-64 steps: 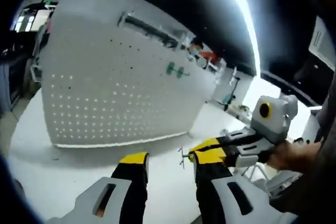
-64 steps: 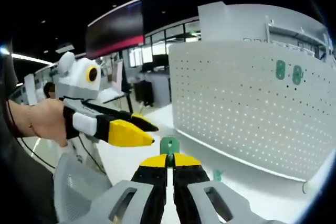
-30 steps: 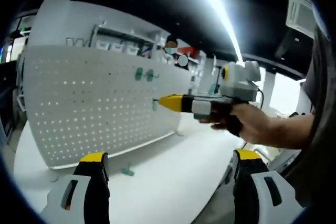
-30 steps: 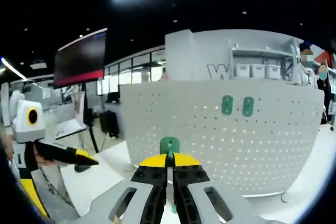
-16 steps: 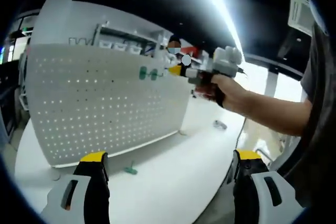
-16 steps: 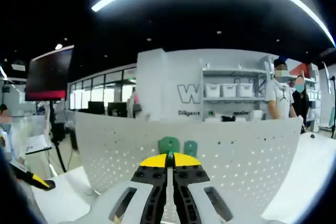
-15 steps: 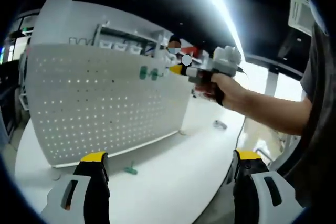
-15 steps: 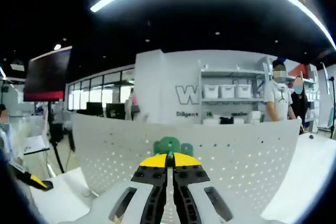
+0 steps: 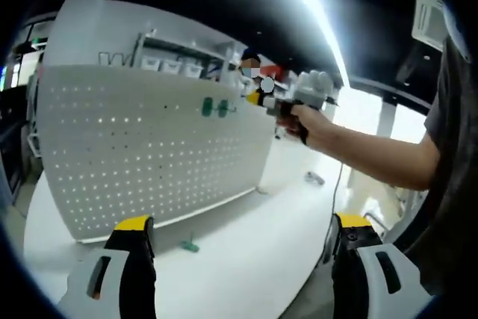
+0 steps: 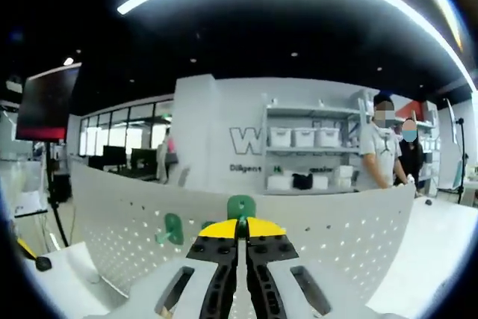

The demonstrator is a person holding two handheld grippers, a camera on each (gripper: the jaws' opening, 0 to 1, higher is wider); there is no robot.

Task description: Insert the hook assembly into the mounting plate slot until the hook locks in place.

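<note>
The right claw (image 10: 240,223) is shut tight on a green hook (image 10: 240,206), held up near the top edge of the white pegboard (image 10: 336,233). Left gripper view: the left claw (image 9: 243,233) is wide open w/ nothing in it, above the white surface (image 9: 246,248). 2 green hooks (image 9: 215,107) sit on the pegboard; a spare green hook (image 9: 190,245) lies on the surface near its base.

white storage bins (image 10: 302,137) on shelves, two people (image 10: 394,156) beside them.
</note>
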